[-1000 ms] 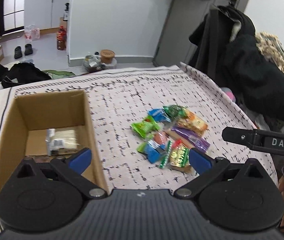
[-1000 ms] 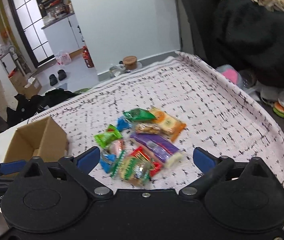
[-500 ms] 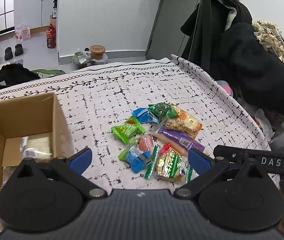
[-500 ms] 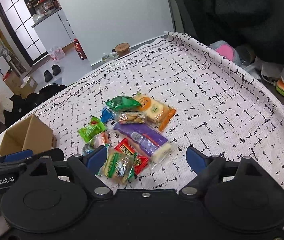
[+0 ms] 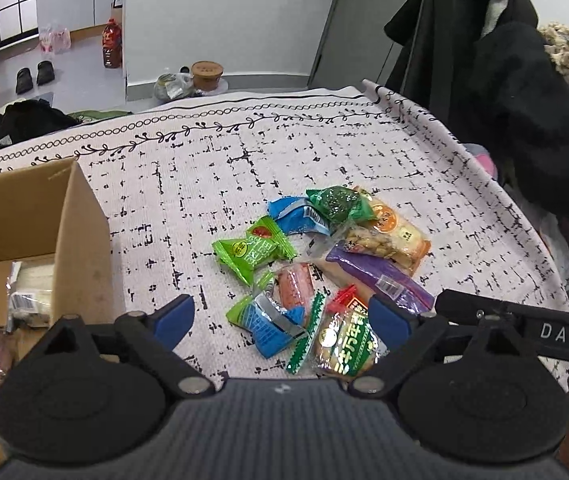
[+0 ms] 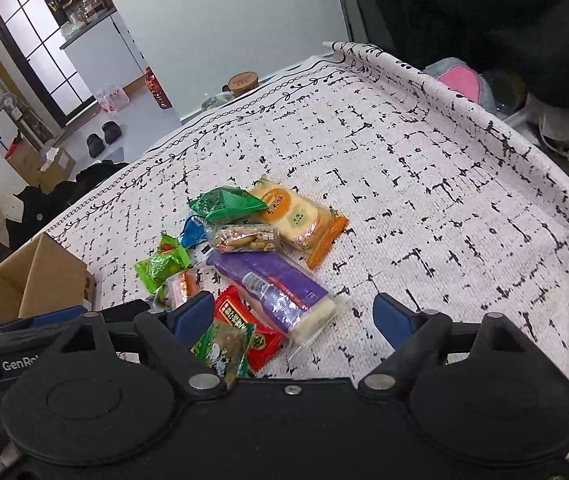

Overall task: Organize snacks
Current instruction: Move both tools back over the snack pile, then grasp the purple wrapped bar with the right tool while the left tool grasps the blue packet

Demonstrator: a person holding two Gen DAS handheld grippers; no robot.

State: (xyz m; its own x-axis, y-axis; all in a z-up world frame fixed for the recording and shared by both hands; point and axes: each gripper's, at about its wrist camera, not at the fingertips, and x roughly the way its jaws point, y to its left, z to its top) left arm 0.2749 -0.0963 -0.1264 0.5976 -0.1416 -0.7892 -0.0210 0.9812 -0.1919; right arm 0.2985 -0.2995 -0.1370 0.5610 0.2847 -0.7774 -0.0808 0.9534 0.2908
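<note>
Both grippers closer to snacks (image 5: 320, 272) — box (image 5: 24, 240) slid left | left gripper (image 5: 282, 320) wide | right gripper (image 6: 294, 316) wide — nothing held

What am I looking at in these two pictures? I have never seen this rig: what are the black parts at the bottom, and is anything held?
There is no robot arm here. A person holds a hand-held gripper in each hand, and each carries a fisheye camera looking forward along its two blue-tipped fingers.

One picture is from the left gripper, the other from the right gripper. The black shapes at the bottom are the grippers' own bodies. Both sets of jaws stand wide open and hold nothing.

Ahead, on the white black-flecked tablecloth, lies a loose pile of wrapped snacks, among them a long purple packet and an orange-edged cracker packet. To the left stands an open brown cardboard box with a pale packet already inside.
</note>
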